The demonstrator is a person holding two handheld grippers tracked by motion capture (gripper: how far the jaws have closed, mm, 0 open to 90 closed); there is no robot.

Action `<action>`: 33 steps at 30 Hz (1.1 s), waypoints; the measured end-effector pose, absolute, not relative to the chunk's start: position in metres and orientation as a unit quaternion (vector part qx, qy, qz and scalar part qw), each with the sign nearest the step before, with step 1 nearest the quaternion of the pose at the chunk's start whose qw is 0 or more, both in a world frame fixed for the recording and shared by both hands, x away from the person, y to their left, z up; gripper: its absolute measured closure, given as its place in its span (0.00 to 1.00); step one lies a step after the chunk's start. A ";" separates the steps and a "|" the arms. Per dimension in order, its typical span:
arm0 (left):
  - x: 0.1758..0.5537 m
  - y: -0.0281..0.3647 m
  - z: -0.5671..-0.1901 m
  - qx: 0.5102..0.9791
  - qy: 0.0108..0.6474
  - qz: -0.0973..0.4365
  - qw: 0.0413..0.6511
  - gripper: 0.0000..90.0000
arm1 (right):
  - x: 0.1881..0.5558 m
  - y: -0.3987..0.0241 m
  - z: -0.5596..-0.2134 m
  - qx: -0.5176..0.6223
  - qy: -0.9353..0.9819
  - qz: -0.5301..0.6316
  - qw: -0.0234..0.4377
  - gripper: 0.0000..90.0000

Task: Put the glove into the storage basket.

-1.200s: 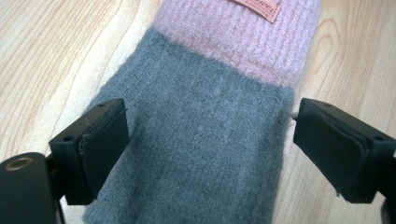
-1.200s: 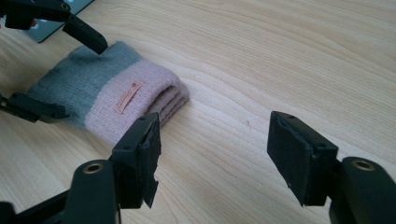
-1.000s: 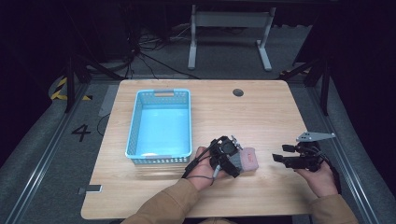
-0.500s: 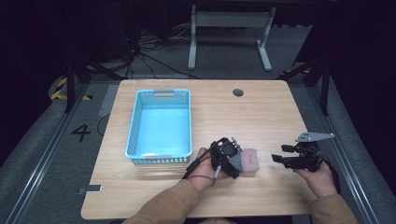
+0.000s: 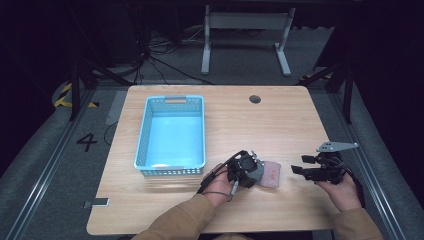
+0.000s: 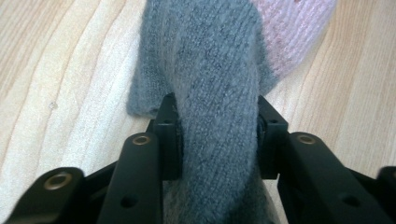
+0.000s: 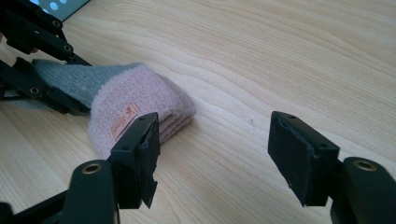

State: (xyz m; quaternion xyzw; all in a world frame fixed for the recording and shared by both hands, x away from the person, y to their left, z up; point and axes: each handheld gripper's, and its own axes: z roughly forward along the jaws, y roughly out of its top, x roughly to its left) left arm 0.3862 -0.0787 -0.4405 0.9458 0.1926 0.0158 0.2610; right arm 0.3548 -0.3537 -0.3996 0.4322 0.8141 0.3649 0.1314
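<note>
Between the jaws of the left gripper (image 6: 217, 135) sits the grey end of a folded knitted sock (image 6: 219, 70), pinched from both sides so the wool bulges up past the pads; beyond that clamped fold, the pink end lies flat on the wooden table (image 6: 56, 60). From the high view, the left gripper (image 5: 246, 170) is down at the near edge of the table, with the blue basket (image 5: 171, 131) just off to its left and slightly farther from the person, apparently empty apart from something pale at its near end that I cannot make out. To the right of the left gripper, the pink part of the sock (image 5: 270, 174) lies between the two tools, and the right gripper (image 5: 311, 169) hovers near it, apart from the fabric. In the right gripper view, its jaws stand wide with nothing between them; the sock (image 7: 140, 107), with its small sewn label, lies just ahead of the left-hand jaw. I judge the step in hand to be the grasp itself: one end is secured, the other is not yet taken. The next move probably calls for either lifting the sock toward the basket with the left gripper alone, or bringing the right gripper forward so the pink end comes between its open jaws before they shut.
</note>
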 end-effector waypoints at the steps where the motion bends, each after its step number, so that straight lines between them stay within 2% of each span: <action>1: 0.387 -0.078 -0.439 0.946 0.191 0.016 0.263 0.72 | 0.355 -0.354 -0.400 0.432 0.814 0.365 0.131 0.39; 16: 0.384 -0.051 -0.404 0.933 0.181 0.000 0.312 0.73 | 0.362 -0.348 -0.400 0.424 0.816 0.372 0.122 0.42; 23: 0.385 -0.028 -0.383 0.926 0.184 0.008 0.329 0.73 | 0.367 -0.344 -0.399 0.413 0.820 0.379 0.117 0.45; 33: 0.387 -0.002 -0.363 0.917 0.192 0.017 0.350 0.72 | 0.371 -0.340 -0.401 0.407 0.823 0.381 0.106 0.45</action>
